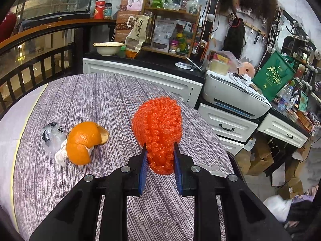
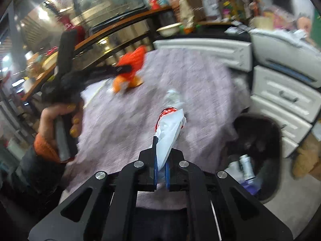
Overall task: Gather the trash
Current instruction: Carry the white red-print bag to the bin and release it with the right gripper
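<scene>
Trash rides in both tools: the left tool (image 1: 159,146) clamps an orange foam net (image 1: 157,128) above the bench (image 1: 100,100); the right tool (image 2: 160,156) pinches a white wrapper (image 2: 169,130). Orange peel (image 1: 84,142) waits far left. Next, probably carrying both right to the black bin (image 2: 258,140).

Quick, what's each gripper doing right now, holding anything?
Left gripper: closed on the orange foam fruit net, lifted off the table.
Right gripper: shut on a white wrapper with a red end.
</scene>
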A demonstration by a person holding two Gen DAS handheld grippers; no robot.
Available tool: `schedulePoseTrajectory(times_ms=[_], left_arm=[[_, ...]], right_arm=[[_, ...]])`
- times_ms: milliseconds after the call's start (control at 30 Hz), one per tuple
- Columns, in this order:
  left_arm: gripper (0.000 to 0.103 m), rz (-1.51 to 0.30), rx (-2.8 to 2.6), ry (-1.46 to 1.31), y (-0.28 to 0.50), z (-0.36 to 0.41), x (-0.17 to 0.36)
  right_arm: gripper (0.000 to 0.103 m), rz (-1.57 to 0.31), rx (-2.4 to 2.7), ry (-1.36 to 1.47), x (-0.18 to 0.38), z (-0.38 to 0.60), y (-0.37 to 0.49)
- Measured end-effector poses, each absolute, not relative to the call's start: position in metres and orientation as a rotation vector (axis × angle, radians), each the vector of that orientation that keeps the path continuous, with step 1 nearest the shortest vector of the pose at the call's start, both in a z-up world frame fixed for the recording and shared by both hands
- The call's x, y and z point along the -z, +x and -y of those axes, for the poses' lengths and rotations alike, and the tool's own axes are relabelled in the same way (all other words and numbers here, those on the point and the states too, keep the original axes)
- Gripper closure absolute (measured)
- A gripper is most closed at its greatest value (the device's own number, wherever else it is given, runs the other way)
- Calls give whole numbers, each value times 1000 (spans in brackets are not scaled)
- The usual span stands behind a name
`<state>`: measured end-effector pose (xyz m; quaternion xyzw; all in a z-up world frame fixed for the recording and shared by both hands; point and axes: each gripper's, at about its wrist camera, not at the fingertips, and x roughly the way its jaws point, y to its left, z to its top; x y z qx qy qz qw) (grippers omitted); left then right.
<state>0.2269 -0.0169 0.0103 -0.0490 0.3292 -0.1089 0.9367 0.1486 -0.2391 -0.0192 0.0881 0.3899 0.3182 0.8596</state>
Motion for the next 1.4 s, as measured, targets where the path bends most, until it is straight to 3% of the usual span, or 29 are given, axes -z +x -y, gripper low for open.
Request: schedulePoseTrajectory(times_ms=[333, 633, 900, 1267, 1333, 1400], left_arm=[[80, -612, 159, -131, 200, -12, -25], [80, -619, 172, -148, 181, -14, -19], [80, -660, 282, -116, 167, 30, -4], [80, -702, 445, -38, 158, 113, 11], [80, -723, 474, -24, 158, 129, 17], [80, -747, 501, -18, 158, 142, 24]], right_arm=[[97, -664, -846, 200, -12, 208, 129], [97, -550, -625, 185, -34, 238, 124], [97, -649, -310, 220, -1, 303, 151], [96, -851, -113, 307, 90, 368, 190], [88, -879, -95, 319, 107, 373, 197], [43, -910, -66, 344, 123, 379, 204]])
